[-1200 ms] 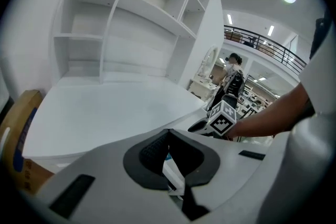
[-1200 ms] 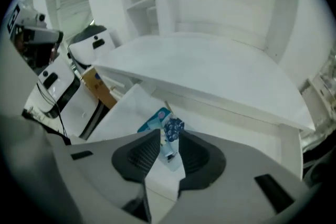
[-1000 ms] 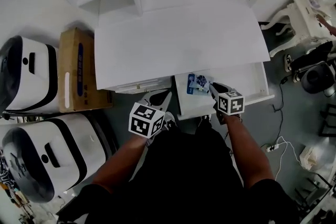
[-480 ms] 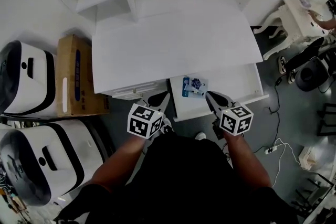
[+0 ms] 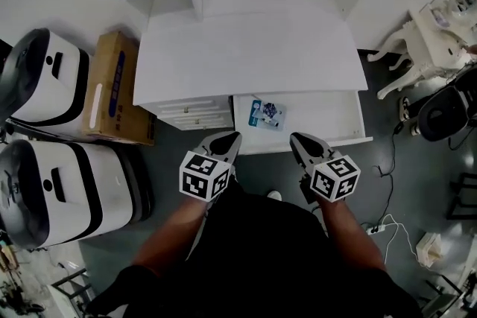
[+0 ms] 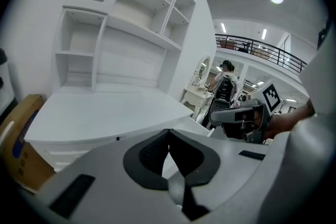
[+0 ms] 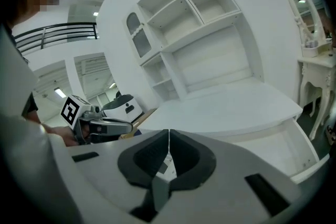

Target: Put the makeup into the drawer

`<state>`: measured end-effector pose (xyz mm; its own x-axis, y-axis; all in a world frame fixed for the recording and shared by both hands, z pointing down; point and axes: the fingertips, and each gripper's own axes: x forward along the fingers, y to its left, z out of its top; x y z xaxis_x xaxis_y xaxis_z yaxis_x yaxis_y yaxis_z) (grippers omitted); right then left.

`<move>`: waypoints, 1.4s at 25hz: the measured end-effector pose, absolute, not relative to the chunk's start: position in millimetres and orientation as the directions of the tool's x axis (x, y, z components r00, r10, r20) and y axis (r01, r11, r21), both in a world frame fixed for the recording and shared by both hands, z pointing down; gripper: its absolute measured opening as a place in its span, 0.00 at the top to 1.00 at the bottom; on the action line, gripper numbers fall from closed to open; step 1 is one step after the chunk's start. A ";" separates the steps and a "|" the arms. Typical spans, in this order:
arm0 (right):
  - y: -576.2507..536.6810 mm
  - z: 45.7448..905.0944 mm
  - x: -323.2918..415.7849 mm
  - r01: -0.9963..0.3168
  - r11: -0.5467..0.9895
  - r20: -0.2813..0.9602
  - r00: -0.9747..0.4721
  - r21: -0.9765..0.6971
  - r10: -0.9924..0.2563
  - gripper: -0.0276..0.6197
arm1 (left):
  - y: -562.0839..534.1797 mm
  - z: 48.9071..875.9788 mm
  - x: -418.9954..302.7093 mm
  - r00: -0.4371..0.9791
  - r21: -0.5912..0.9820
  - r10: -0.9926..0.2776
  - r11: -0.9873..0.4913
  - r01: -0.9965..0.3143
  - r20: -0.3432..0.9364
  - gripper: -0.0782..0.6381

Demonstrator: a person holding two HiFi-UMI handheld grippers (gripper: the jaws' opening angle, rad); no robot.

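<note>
Hanging clenched and empty, the left gripper (image 5: 232, 136) and right gripper (image 5: 294, 138) likely next shut the open white drawer (image 5: 328, 119) holding the blue-and-white makeup packet (image 5: 266, 114) at 12 o'clock.

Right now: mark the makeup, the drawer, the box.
makeup (image 5: 266, 115), head view, middle of the pack.
drawer (image 5: 320, 115), head view, bare floor.
box (image 5: 112, 86), head view, top face.

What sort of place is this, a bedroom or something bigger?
Probably a large showroom or test hall dressed as a bedroom: a white shelved dressing desk, a second ornate vanity table nearby, and a railed upper balcony behind.
</note>
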<state>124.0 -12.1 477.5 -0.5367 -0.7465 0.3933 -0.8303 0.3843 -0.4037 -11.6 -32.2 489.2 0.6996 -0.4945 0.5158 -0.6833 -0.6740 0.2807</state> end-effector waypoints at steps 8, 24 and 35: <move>56.1 487.9 140.7 -0.780 0.455 0.394 -0.615 -0.429 -0.683 0.91 | 36.2 482.8 9.4 0.661 0.285 -0.560 -0.614 -0.736 0.499 0.88; 117.6 495.3 154.4 -0.794 0.420 0.406 -0.593 -0.440 -0.695 0.92 | 89.1 464.2 7.5 0.654 0.278 -0.588 -0.605 -0.746 0.477 0.88; 111.6 495.2 95.8 -0.828 0.332 0.421 -0.526 -0.452 -0.739 0.92 | 88.6 466.9 -31.0 0.708 0.283 -0.488 -0.683 -0.674 0.510 0.88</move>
